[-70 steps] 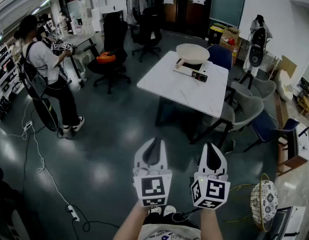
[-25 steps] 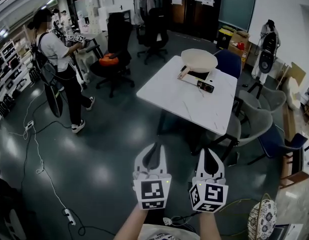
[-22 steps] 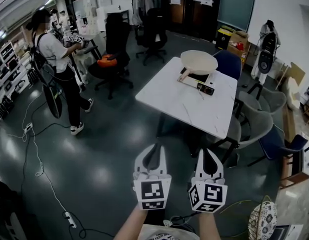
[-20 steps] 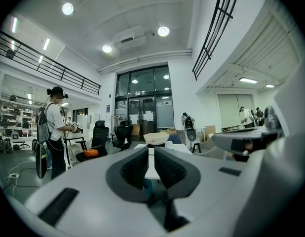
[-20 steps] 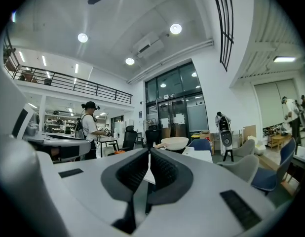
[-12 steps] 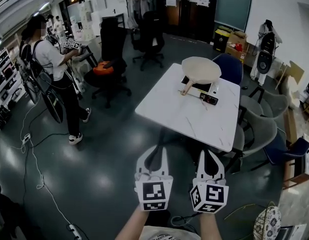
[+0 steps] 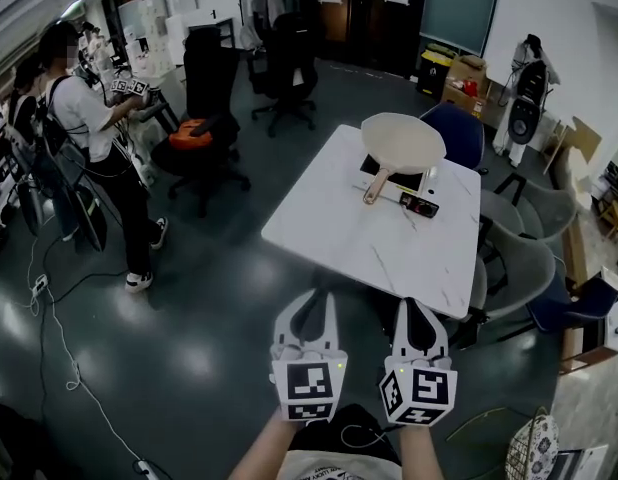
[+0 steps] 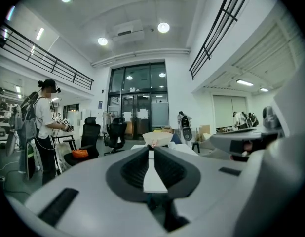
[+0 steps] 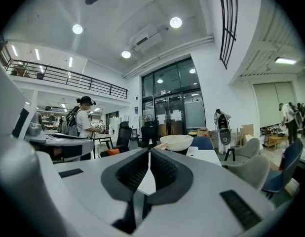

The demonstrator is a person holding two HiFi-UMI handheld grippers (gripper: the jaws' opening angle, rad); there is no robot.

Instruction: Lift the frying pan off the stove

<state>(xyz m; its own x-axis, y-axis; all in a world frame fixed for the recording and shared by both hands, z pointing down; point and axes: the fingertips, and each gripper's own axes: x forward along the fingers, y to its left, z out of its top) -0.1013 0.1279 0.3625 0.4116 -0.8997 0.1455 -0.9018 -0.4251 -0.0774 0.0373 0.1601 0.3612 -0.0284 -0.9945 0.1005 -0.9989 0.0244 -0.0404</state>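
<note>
Closer than a second ago, the table (image 7: 334,218) looms larger; the frying pan (image 7: 402,137) sits on the stove (image 7: 419,182) at its far end, well apart from my left gripper (image 7: 311,306) and right gripper (image 7: 417,310), both closed on nothing, so no lift yet.

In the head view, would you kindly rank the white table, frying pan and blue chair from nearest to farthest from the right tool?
From the right tool:
1. White table, just ahead.
2. Frying pan, on the table's far end.
3. Blue chair, behind the pan.
</note>
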